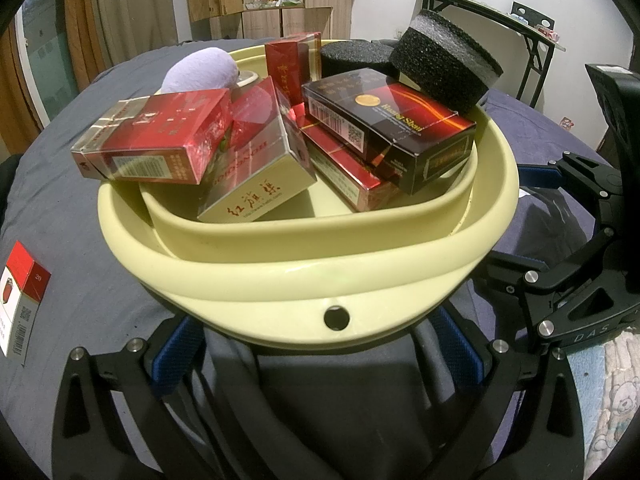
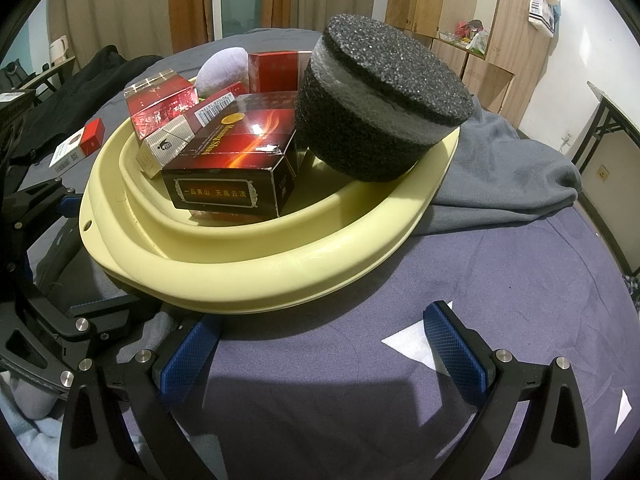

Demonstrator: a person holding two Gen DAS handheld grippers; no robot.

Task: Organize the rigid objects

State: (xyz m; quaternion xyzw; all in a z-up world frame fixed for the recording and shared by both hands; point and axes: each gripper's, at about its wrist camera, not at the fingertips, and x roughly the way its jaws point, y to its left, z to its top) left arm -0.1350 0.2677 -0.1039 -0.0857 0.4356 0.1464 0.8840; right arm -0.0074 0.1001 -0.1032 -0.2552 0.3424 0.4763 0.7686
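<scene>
"Huang Shan" is printed in gold, beside a gold round seal, on the top of the dark red-and-black box (image 1: 394, 120) (image 2: 236, 152); a row of Chinese characters is shown in a framed panel on its end face. Red Chinese characters are carried on the cream face of a tilted pack (image 1: 256, 188). The number "20" is read on the red side of the red-and-white pack (image 1: 22, 300) lying apart, above a barcode. "DAS" is marked on the right gripper (image 1: 592, 334)

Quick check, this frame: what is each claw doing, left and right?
Left claw: open, fingers spread just under the near rim of the yellow basin, gripping nothing.
Right claw: open, empty, over the blue cloth beside the basin.
</scene>
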